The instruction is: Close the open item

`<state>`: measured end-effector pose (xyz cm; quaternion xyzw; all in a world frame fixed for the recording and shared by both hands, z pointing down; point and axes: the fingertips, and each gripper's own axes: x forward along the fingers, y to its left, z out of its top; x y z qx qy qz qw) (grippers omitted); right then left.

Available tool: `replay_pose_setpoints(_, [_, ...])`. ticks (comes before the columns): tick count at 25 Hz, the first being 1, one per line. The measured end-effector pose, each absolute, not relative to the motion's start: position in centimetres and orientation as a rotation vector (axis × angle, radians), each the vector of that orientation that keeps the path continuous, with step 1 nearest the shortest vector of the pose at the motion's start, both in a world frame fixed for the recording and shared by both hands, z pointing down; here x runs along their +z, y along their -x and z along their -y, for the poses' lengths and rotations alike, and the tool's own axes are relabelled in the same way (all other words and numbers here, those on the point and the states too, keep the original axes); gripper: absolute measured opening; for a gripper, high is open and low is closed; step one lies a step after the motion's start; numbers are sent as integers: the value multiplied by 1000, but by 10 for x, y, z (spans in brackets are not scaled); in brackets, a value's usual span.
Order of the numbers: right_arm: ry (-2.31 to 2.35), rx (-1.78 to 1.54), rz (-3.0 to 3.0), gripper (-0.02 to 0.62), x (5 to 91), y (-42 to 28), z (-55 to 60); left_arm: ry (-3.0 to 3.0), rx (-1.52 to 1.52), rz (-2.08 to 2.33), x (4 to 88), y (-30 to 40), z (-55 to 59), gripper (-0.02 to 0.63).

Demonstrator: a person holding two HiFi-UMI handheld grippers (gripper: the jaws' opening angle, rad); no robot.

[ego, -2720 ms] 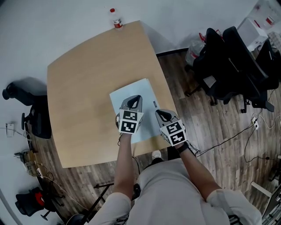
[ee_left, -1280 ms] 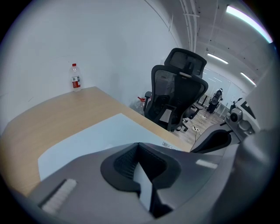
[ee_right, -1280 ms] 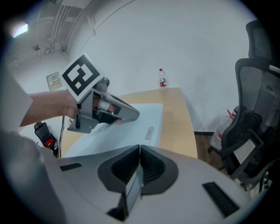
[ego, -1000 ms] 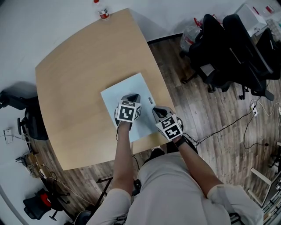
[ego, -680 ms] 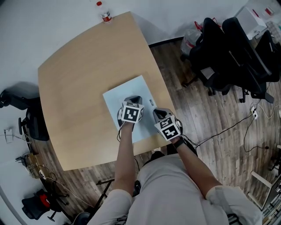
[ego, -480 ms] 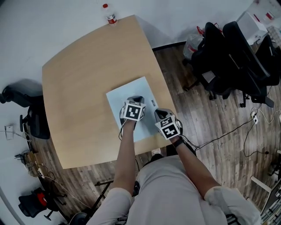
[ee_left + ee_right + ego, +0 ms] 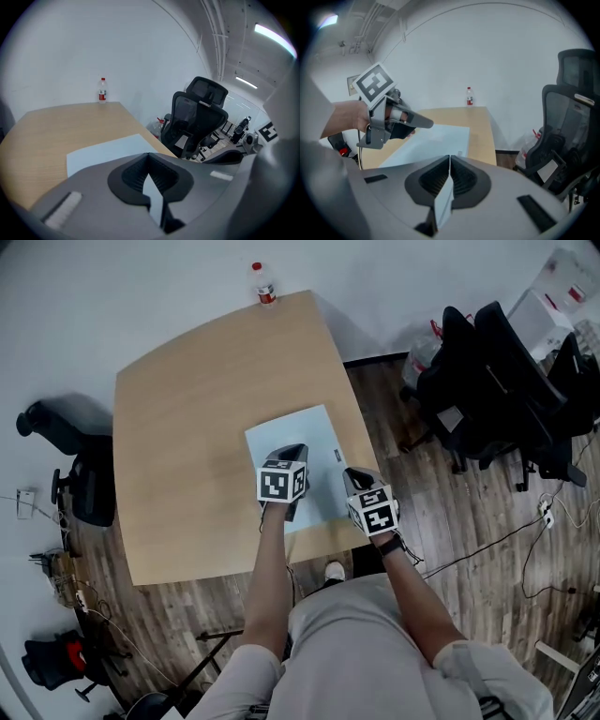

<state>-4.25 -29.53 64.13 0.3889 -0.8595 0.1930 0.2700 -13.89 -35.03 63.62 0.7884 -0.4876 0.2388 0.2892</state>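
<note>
Folder (image 7: pixel 286 432), pale blue and flat, lies on a wooden table (image 7: pixel 187 418), at the near right part of the top; seen from above it reads as one plain sheet, and we cannot tell whether it lies open or shut. Well to the left of the folder, beyond the table's edge, we see a dark chair (image 7: pixel 86 486) on the plank floor (image 7: pixel 169 615). Far beyond the folder, at the table's far edge, a clear bottle (image 7: pixel 264 284) with a red cap and red label stands upright. Over the folder's near half we find the left gripper (image 7: pixel 292 450), its marker cube towards the person; the left gripper view shows its jaws pressed together at the tips with nothing between them, the folder (image 7: pixel 105 150) spread out ahead and the bottle (image 7: pixel 102 90) behind it. From the right gripper view the left gripper (image 7: pixel 427 123) appears above the folder (image 7: pixel 436 140), carried by the person's hand (image 7: pixel 344 117); we cannot judge whether it touches. On the folder's right edge sits a small grey tab (image 7: pixel 335 455). Just right of that edge we place the right gripper (image 7: pixel 355 475), its jaws likewise closed on nothing. Well to the right of the folder, off the table, black office chairs (image 7: pixel 497 371) stand together.
</note>
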Motion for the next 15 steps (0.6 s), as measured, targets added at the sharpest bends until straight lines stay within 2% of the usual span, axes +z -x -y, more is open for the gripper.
replay_pose_setpoints(15, [-1175,220,2591,15,488,54,266,-2299,330,1613,495,169,263,9])
